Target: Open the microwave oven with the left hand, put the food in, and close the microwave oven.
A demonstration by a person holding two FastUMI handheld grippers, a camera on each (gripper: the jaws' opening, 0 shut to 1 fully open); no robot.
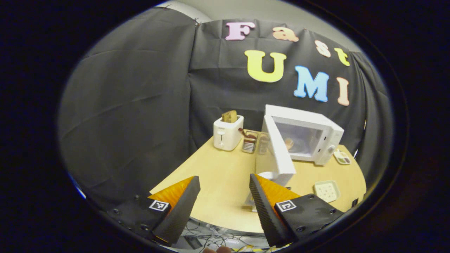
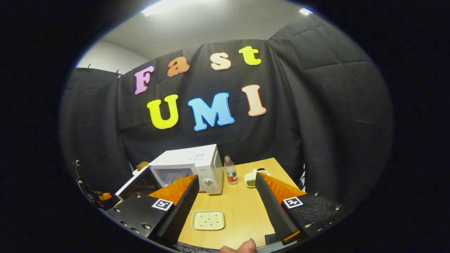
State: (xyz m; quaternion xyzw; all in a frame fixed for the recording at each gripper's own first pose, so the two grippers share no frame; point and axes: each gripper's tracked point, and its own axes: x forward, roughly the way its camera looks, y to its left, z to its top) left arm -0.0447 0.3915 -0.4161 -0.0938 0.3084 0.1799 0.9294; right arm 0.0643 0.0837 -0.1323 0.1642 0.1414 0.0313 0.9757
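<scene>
Overhead, strip lights glare above black cloth walls; the pale wood counter [image 1: 225,175] carries a white microwave [image 1: 309,135], door [image 1: 279,154] swung open, beside a toaster [image 1: 227,133]. Both left tongs [image 1: 225,189] and right tongs [image 2: 225,189] gape wide, holding nothing, over a small tray [image 2: 207,220]

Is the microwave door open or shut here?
Open: the microwave door swings out toward the camera, exposing the cavity of the microwave.
</scene>
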